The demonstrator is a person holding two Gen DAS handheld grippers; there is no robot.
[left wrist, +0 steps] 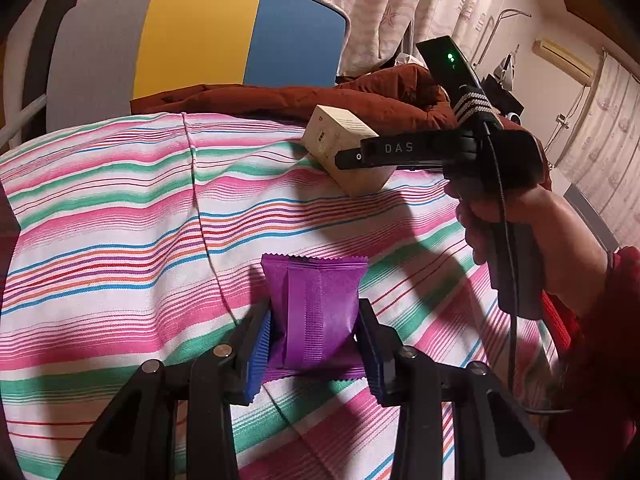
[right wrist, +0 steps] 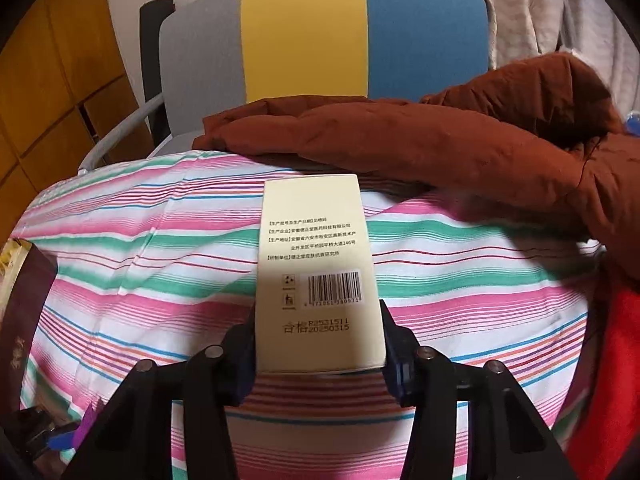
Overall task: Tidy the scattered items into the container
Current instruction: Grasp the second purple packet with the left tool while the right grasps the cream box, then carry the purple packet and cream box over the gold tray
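My left gripper (left wrist: 314, 336) is shut on a purple snack packet (left wrist: 314, 308), held between the blue pads above the striped bedsheet (left wrist: 120, 220). My right gripper (right wrist: 318, 340) is shut on a cream carton box (right wrist: 318, 264) with a barcode and printed text on its upper face. The left wrist view shows the same box (left wrist: 340, 140) in the right gripper's black fingers (left wrist: 384, 152), lifted near the far edge of the sheet. No container shows clearly in either view.
A rust-brown jacket (right wrist: 420, 136) lies along the far edge of the striped sheet. A grey, yellow and blue chair back (right wrist: 320, 36) stands behind it. A dark red booklet (right wrist: 24, 312) lies at the left edge. Curtains (left wrist: 400, 0) hang at the back.
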